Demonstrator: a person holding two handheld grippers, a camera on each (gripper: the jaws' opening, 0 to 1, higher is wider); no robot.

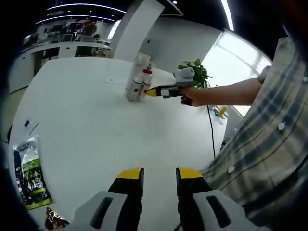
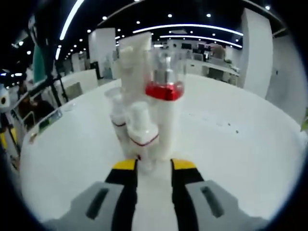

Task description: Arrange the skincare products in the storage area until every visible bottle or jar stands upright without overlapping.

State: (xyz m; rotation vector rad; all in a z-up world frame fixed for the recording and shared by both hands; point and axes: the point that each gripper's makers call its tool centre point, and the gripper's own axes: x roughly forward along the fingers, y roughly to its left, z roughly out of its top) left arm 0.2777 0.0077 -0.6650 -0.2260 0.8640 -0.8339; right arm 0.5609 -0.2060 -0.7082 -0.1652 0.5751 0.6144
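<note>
Several white skincare bottles (image 1: 136, 81) stand upright in a tight cluster on the far side of the white table (image 1: 86, 130). In the right gripper view the cluster is close: a tall bottle with a red band and clear cap (image 2: 165, 103), a small white-capped bottle (image 2: 141, 132) in front, another small bottle (image 2: 117, 114) behind it, and a tall tube (image 2: 132, 60) at the back. My right gripper (image 2: 154, 166) is open, its tips at the base of the front small bottle. It also appears in the left gripper view, right gripper (image 1: 153, 91), beside the cluster. My left gripper (image 1: 159, 176) hangs open over bare table.
A green snack packet (image 1: 32, 174) and a darker wrapper (image 1: 55, 219) lie at the table's near left edge. A potted plant (image 1: 196, 72) stands behind the right gripper. A black cable (image 1: 211, 132) runs down the table's right side. A person's plaid shirt (image 1: 269, 144) is on the right.
</note>
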